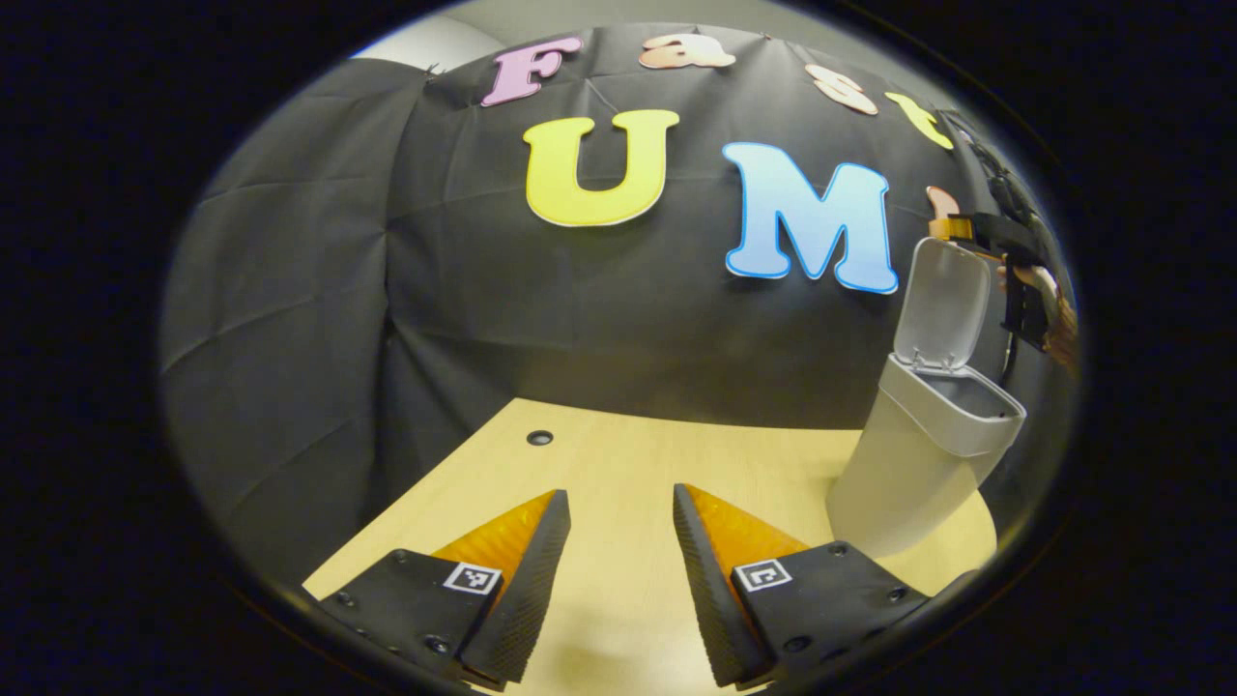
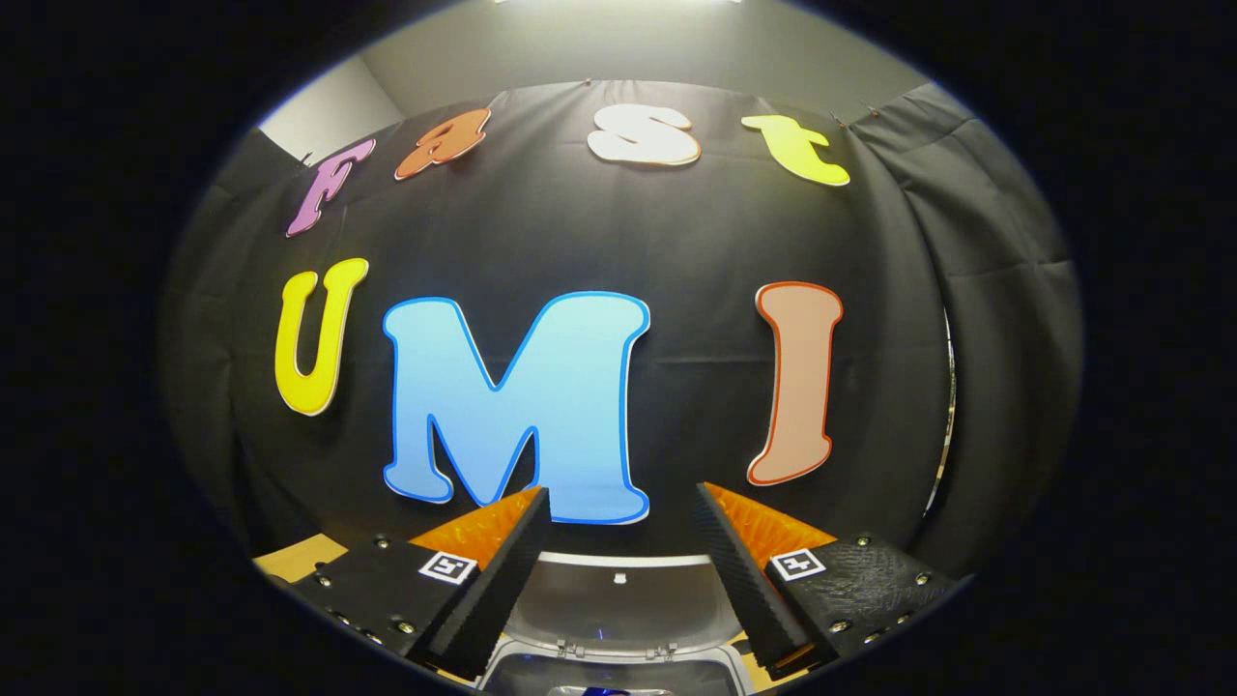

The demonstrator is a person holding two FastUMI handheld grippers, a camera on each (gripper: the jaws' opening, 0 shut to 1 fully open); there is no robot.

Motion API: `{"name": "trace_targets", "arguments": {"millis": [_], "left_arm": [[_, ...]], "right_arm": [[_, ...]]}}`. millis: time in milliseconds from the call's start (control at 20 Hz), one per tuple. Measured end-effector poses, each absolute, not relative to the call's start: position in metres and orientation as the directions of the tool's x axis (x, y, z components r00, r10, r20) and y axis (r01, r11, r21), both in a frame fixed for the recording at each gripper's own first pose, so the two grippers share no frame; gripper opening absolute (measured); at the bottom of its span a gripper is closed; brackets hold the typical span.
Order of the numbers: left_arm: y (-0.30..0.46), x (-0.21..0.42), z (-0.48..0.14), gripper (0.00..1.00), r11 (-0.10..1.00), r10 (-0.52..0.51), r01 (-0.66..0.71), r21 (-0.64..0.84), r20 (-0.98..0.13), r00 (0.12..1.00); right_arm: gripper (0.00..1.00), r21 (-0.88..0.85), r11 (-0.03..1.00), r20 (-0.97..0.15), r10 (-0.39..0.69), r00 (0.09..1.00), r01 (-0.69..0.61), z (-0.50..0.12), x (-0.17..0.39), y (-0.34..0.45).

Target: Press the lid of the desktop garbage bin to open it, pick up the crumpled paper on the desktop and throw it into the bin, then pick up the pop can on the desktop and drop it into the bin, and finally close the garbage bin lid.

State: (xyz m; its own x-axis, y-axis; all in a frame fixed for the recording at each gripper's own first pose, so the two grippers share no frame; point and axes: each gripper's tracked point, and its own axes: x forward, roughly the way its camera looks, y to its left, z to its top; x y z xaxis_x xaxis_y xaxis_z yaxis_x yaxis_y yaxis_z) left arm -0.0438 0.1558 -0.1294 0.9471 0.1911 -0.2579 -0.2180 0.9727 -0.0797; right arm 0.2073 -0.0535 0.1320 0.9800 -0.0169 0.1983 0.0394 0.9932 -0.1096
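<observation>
One bin [image 1: 908, 454], lid [image 1: 942, 304] raised.

table [image 1: 618, 464]: pale wood-grain top, lower centre of the left gripper view
hole [image 1: 539, 437]: small, dark, round, in the table near its far left edge
wall [image 2: 618, 48]: plain grey, top of the right gripper view, above the black cloth

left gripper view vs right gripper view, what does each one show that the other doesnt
Left gripper view alone: the bin's tall pale body, a grommet hole in the wooden desktop, and the right gripper in a hand behind the raised lid. Right gripper view alone: a look straight down into the bin's mouth, something blue inside. Both share the open bin with lid up, desktop, and open fingers holding nothing.
</observation>
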Motion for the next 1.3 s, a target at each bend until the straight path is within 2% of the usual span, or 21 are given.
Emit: {"name": "trace_targets", "arguments": {"millis": [300, 800, 1300], "left_arm": [[0.142, -0.031, -0.131, 0.72, 0.978, 0.16, -0.188, -0.088, -0.257, 0.953], [0.112, -0.015, -0.129, 0.73, 0.989, 0.08, -0.109, -0.103, -0.249, 0.965], [0.1, -0.017, -0.124, 0.73, 0.992, 0.051, -0.077, -0.099, -0.246, 0.968]], "right_arm": [[0.95, -0.082, 0.996, 0.173, -0.01, 0.985, 0.024, 0.124, 0.197, -0.054], [0.95, -0.088, 0.996, 0.116, 0.034, 0.993, -0.024, 0.076, 0.129, -0.051], [0.95, -0.089, 0.995, -0.041, 0.031, 0.999, -0.035, -0.011, 0.104, -0.053]]}}
